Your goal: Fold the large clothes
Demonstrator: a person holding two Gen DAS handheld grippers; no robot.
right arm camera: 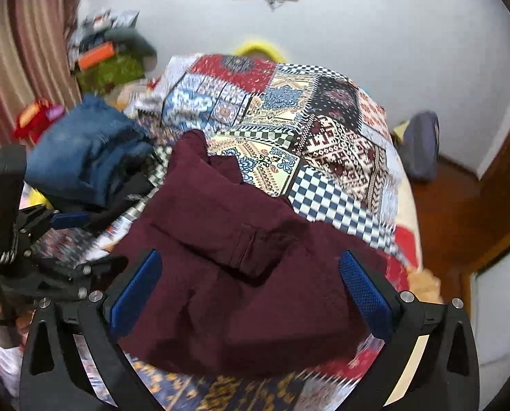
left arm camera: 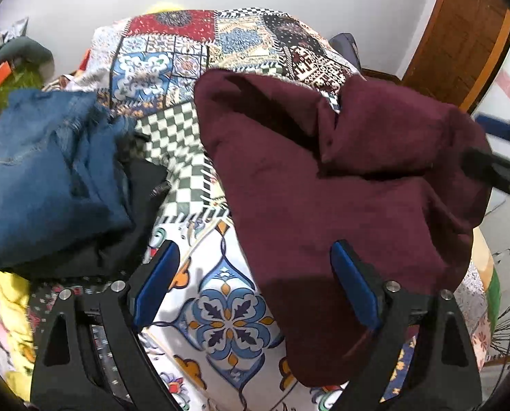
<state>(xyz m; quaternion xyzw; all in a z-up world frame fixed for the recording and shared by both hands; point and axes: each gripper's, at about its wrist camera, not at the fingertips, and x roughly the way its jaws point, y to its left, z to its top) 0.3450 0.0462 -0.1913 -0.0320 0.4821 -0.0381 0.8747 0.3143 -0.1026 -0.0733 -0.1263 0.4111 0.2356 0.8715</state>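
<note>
A dark maroon garment (left arm camera: 340,178) lies crumpled on a patchwork bedspread (left arm camera: 227,322); a cuffed sleeve (right arm camera: 251,250) is folded across its middle. My left gripper (left arm camera: 255,250) is open above the garment's left edge, its blue pads clear of the cloth. My right gripper (right arm camera: 251,257) is open wide over the near part of the maroon garment (right arm camera: 241,291), with nothing pinched. In the left wrist view the right gripper (left arm camera: 501,150) shows at the right edge. The right wrist view shows the left gripper (right arm camera: 87,239) at the left.
Folded blue jeans (left arm camera: 49,171) sit on a black garment (left arm camera: 118,239) at the bed's left side. A grey backpack (right arm camera: 423,144) stands on the floor by a wooden door (left arm camera: 460,34). A curtain (right arm camera: 25,51) and cluttered shelves (right arm camera: 111,58) are at the far left.
</note>
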